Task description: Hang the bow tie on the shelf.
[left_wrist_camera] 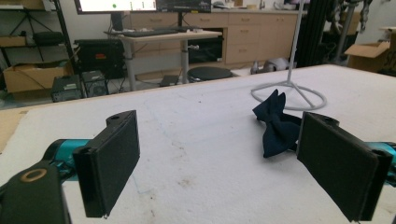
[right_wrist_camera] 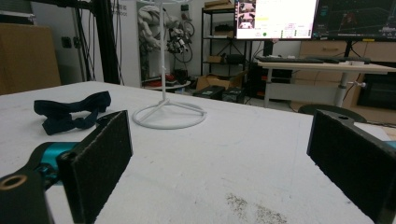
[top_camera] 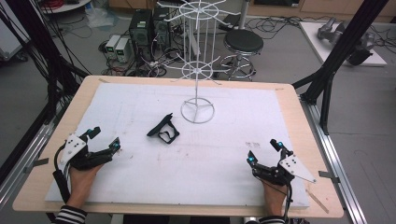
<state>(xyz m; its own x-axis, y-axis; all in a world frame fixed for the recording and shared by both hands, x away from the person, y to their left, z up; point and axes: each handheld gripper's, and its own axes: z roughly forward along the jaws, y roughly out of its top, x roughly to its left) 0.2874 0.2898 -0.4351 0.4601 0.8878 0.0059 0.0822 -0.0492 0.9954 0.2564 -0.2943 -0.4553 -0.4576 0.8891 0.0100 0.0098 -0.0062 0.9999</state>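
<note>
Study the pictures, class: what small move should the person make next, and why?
Probably move the left tool forward and to its right toward the dark bow tie. Both tools are open and hold nothing. The bow tie lies flat on the white mat near the base of the white wire stand, and seems slightly nearer the left tool than the right tool.

I note grey floor (top_camera: 364, 107) | black stool (top_camera: 243, 43) behind surface (top_camera: 289, 100) | computer towers (top_camera: 140, 28) amid cables | desk (left_wrist_camera: 163, 36) with monitors (right_wrist_camera: 275, 18) | wooden cabinets (left_wrist_camera: 243, 32) | cardboard boxes (left_wrist_camera: 28, 77)
</note>
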